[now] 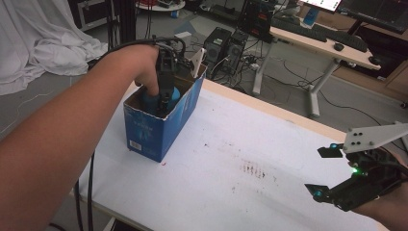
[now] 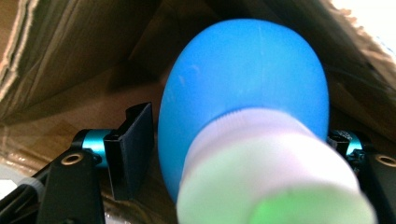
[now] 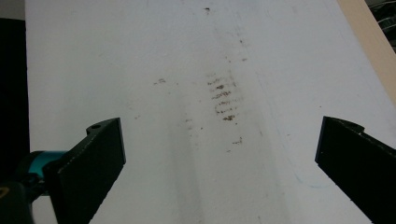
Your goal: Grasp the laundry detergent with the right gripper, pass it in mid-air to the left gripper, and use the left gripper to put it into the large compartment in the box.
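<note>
My table (image 1: 288, 159) has a white top with a pale wooden edge along its far side. The white surface is marked: a patch of dark brown smudges (image 1: 253, 169) sits near the middle, laid out in short rows, with small specks scattered around it. In my right gripper view the same smudges (image 3: 223, 100) sit ahead on the white surface, and a faint grey streak runs down from them. Toward the far left corner stands a blue cardboard box (image 1: 161, 122), open at the top, resting directly on the white surface.

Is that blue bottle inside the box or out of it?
Inside. The blue bottle sits between the left gripper jaws, cardboard box walls around it.
</note>
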`<action>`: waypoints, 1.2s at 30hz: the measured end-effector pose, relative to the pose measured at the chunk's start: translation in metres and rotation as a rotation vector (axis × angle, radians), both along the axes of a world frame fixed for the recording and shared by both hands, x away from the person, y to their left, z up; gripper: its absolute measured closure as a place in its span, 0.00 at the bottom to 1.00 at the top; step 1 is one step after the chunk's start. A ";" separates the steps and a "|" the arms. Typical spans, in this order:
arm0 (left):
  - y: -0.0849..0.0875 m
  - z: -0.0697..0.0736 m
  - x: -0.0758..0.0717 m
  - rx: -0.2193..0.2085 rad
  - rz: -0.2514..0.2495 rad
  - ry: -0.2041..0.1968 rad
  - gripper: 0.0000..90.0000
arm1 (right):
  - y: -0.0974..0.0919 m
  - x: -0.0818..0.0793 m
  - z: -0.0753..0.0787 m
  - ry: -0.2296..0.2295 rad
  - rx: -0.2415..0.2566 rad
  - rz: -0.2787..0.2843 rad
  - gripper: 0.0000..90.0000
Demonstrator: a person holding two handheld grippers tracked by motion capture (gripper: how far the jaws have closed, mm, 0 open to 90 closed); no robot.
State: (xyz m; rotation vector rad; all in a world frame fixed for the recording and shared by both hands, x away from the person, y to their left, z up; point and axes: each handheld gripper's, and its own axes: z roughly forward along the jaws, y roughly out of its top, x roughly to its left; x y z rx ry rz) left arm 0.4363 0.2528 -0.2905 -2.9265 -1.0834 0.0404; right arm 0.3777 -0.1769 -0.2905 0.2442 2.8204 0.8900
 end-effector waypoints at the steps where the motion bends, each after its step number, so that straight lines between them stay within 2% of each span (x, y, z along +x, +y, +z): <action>1: 0.000 0.002 0.000 0.001 -0.001 -0.006 0.31 | 0.000 0.000 -0.001 0.001 -0.001 0.000 0.01; 6: -0.001 0.012 -0.002 0.003 0.010 -0.007 0.31 | 0.000 0.001 -0.002 0.006 -0.003 0.002 0.01; 8: -0.002 0.017 -0.003 0.004 0.008 -0.017 0.27 | -0.001 0.001 -0.002 0.007 0.001 0.002 0.01; 19: -0.011 0.047 -0.010 0.007 -0.009 -0.046 0.20 | -0.002 0.007 -0.003 0.029 -0.005 -0.002 0.01; 27: -0.025 0.068 -0.015 -0.006 -0.062 -0.064 0.15 | -0.003 0.018 0.001 0.063 -0.033 0.002 0.01; 29: -0.030 0.073 -0.017 -0.018 -0.084 -0.064 0.12 | -0.003 0.021 0.002 0.086 -0.054 0.001 0.01; 36: -0.055 0.081 -0.021 -0.038 -0.168 -0.056 0.12 | -0.003 0.029 0.003 0.121 -0.100 0.013 0.01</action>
